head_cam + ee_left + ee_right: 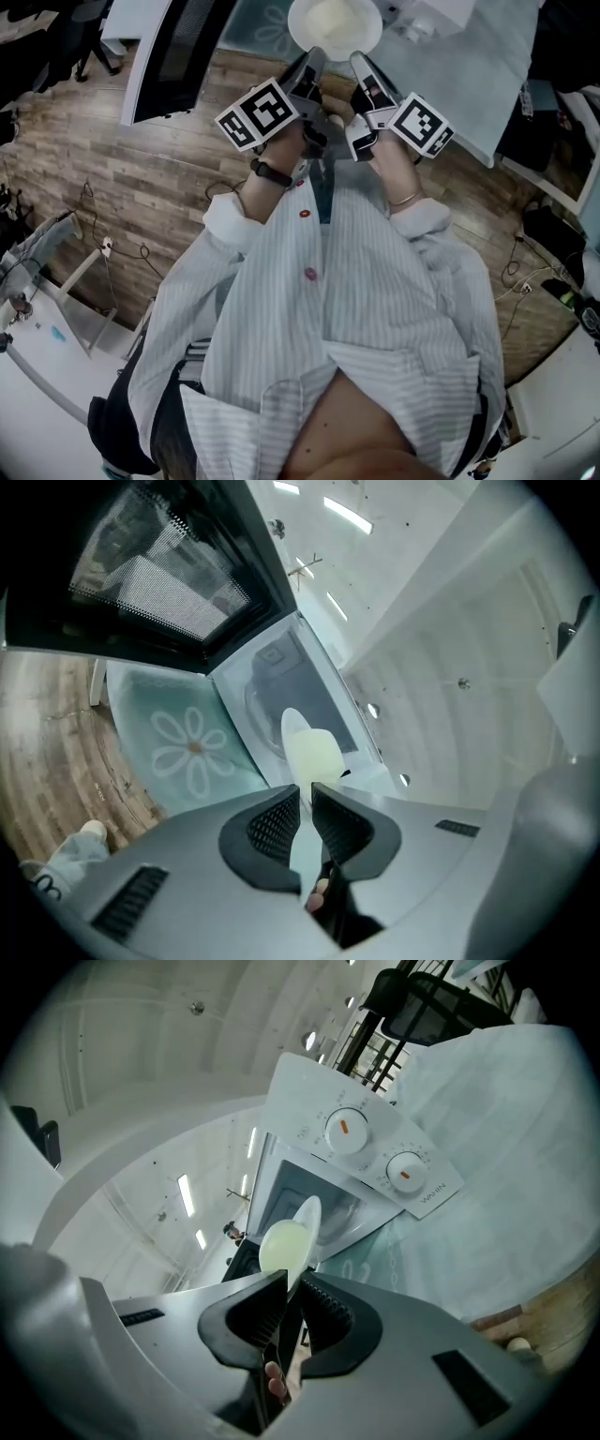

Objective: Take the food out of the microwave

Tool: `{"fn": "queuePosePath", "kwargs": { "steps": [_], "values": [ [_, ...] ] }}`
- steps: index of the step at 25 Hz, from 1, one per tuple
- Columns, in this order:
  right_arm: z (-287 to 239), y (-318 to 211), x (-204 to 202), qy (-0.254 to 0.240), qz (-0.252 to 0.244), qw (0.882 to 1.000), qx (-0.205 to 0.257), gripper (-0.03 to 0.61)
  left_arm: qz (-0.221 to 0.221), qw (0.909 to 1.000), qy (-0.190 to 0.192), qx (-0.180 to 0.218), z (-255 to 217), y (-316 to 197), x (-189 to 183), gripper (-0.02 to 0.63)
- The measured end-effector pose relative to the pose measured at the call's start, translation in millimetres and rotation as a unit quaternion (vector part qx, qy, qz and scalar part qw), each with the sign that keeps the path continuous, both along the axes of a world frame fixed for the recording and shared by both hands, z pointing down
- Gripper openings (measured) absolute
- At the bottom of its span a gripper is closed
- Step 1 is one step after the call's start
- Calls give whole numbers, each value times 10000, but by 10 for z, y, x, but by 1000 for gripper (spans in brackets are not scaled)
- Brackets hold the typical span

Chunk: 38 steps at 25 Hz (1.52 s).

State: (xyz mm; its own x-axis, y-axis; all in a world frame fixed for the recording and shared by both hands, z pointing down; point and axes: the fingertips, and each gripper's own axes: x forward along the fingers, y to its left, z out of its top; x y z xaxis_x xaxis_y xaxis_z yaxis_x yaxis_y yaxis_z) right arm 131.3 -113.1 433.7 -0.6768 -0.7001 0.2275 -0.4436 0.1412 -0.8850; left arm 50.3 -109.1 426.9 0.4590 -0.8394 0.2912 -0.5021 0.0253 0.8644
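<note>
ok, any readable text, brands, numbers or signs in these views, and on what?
"WAHIN": on the microwave panel, at its lower corner beside the second dial.
Scale marks round the dials: too small to read.
Pale marks on the cloth below the microwave: too blurred to read.
Cubes: black and white square code patterns only, no words.
Nothing else legible in any view.

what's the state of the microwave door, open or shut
Open: the door stands swung away from the microwave, its cavity showing.
</note>
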Motion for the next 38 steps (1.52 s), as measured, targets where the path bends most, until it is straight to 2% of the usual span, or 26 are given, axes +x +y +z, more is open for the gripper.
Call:
{"fn": "queuePosePath", "kwargs": {
  "steps": [2,5,11,27,38],
  "values": [
    [-82,30,-13,-79,55,10000,13,63,84,9999,-31,67,-95,19,-9,46],
    [-227,59,-14,-208,153,9996,80,63,191,9997,125,95,-238,34,-11,44],
    [-540,28,-48,-174,34,9980,606,61,437,9982,128,399,-508,14,-30,44],
    [-914,21,-143,-306,44,9957,876,61,750,9942,402,655,-865,-30,-114,43],
    [-1134,-16,-50,-439,63,9936,1037,58,850,9912,490,883,-1082,-84,-21,43]
  ]
}}
